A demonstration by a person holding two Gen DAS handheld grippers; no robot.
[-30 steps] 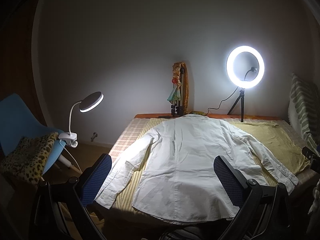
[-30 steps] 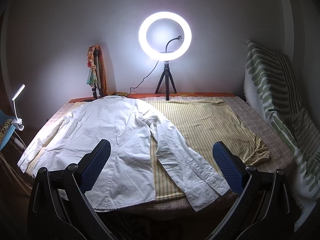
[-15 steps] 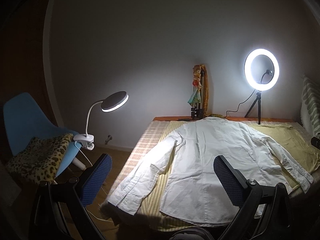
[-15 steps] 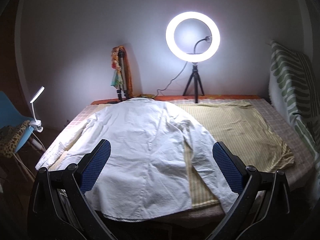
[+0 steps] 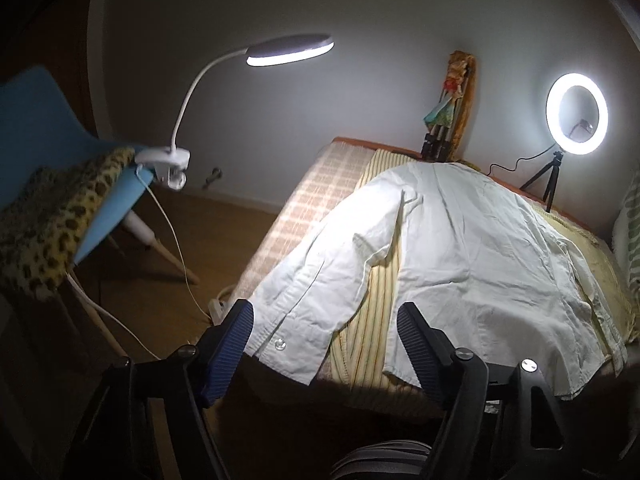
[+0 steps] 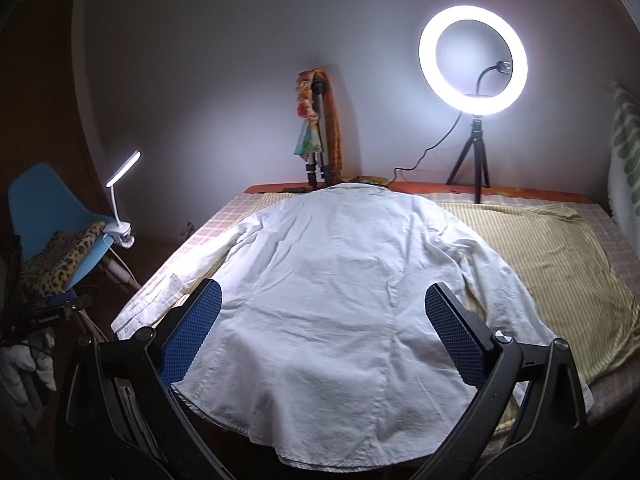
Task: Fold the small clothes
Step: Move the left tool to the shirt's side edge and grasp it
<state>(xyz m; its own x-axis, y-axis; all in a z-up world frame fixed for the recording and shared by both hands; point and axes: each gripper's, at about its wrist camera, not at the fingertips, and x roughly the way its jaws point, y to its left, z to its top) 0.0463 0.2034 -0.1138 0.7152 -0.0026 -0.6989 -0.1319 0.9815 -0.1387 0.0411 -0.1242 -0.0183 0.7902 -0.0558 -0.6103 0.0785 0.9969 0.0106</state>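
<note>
A white long-sleeved shirt [image 6: 340,280] lies spread flat, back up, collar at the far end, on a yellow striped cloth [image 6: 552,248]. In the left wrist view, the shirt's left sleeve [image 5: 320,280] runs down to its buttoned cuff [image 5: 286,346] at the bed's near edge. My left gripper [image 5: 324,346] hangs just above that cuff. Its jaws are closing with the cuff between them, and the pads are not pressing on it. My right gripper [image 6: 324,334] is open over the shirt's lower back near the hem, holding nothing.
A checked bed cover [image 5: 320,188] lies under the striped cloth. A ring light [image 6: 472,60] on a tripod and a folded tripod [image 6: 318,136] stand at the far edge. A clip lamp [image 5: 288,50] is clamped to a blue chair [image 5: 36,120] on the left. A gloved hand [image 6: 28,364] shows at the left.
The left gripper has moved left and down, from over the shirt's body to the left sleeve cuff, and its jaws have narrowed. The right gripper has shifted left, now centred over the hem.
</note>
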